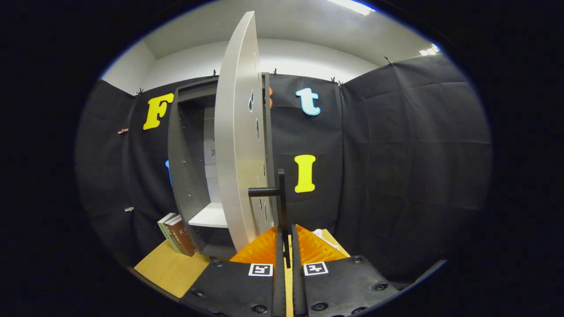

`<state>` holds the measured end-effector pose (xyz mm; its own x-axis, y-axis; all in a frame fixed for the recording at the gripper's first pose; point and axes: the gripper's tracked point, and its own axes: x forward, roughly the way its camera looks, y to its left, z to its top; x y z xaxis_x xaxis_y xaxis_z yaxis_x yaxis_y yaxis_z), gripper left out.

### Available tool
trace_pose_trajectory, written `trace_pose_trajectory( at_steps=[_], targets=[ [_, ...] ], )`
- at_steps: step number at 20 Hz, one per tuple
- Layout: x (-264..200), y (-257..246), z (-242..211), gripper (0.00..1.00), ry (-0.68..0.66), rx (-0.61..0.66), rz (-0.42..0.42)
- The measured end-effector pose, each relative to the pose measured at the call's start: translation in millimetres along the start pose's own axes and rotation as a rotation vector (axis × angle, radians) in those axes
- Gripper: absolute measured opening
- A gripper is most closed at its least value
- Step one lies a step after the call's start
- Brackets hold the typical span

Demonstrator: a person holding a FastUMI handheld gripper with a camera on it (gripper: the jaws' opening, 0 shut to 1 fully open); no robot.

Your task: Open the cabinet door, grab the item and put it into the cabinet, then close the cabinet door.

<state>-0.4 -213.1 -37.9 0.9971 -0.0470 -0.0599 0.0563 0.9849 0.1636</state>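
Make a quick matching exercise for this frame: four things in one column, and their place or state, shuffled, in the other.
Things:
1. door
2. handle
3. books
4. hand-held gripper

Place or state:
A. leaning beside the cabinet, on the table
B. swung open, seen edge-on
C. fingers nearly together around the bar's lower end
D. dark vertical bar on a stub off the door

Pairs: 1-B, 2-D, 3-A, 4-C
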Motion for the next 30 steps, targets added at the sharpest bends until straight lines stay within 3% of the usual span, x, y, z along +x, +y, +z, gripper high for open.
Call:
trace_pose_trajectory(
  at_steps=[3, 8, 9, 13, 17, 22, 28, 30],
  targets=[
    [-14.8, -19.1, 15.5, 0.13, -0.051, -0.014, -0.048],
    [-43.0, -30.7, 36.9, 0.53, -0.123, -0.076, -0.113],
    [-46.6, -28.1, 39.6, 0.55, -0.123, -0.076, -0.12],
    [-61.8, -1.7, 46.4, 0.99, -0.1, -0.051, -0.107],
    [-70.2, 47.0, 77.9, 0.98, -0.194, -0.032, -0.045],
    [-63.5, 122.2, 54.1, 0.98, -0.139, -0.051, 0.092],
    [-48.2, 181.0, -35.6, 0.98, 0.049, -0.064, 0.204],
    [-38.7, 184.1, -65.6, 0.98, 0.105, -0.064, 0.204]
  ],
)
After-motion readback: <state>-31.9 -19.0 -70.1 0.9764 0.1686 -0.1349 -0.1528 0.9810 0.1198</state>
